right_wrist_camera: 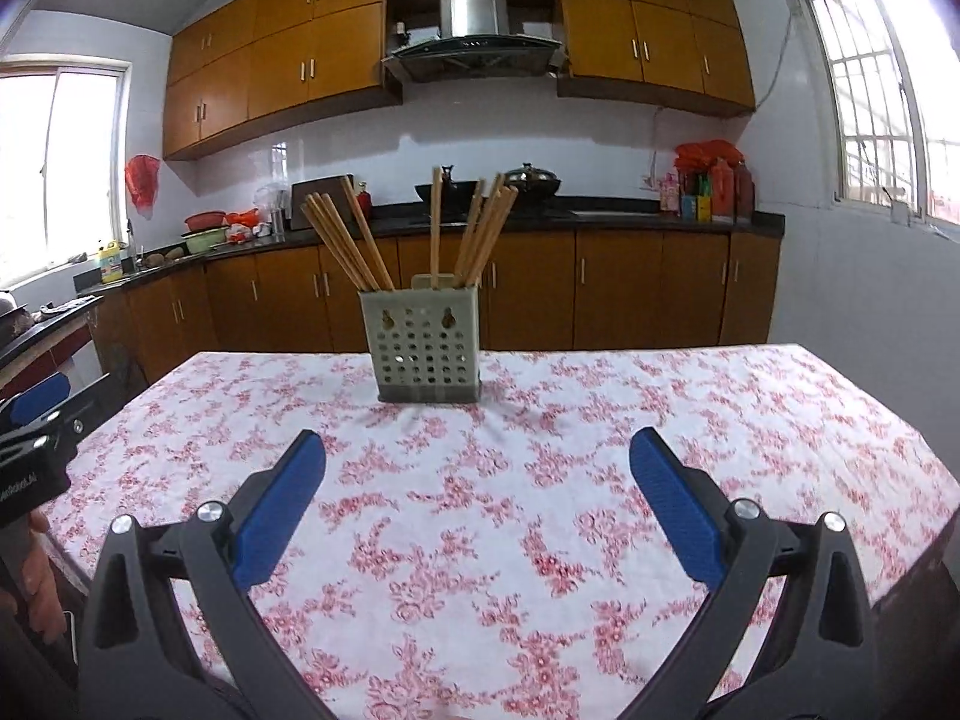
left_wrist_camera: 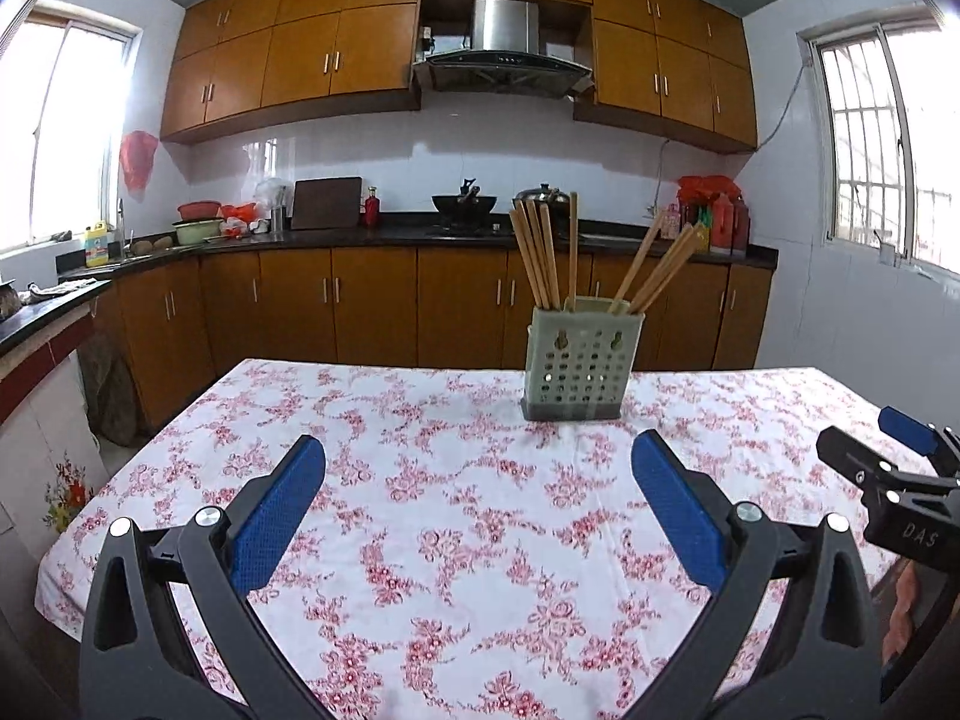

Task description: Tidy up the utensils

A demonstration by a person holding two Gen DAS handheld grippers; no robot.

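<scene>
- While both sets of jaws gape empty, the left gripper [left_wrist_camera: 478, 456] and right gripper [right_wrist_camera: 478, 456] hover over the desk's [right_wrist_camera: 690, 420] near edge.
- Chopsticks [right_wrist_camera: 360, 246] stand upright in the holder [right_wrist_camera: 427, 348] toward the far edge, likely already sorted.

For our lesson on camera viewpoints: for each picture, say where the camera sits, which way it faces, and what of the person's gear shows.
Left wrist: on the left gripper, facing the chopstick holder; right gripper at right edge.
Right wrist: on the right gripper, facing the same holder; left gripper at left edge.
Shared: holder, chopsticks, floral tablecloth.
</scene>
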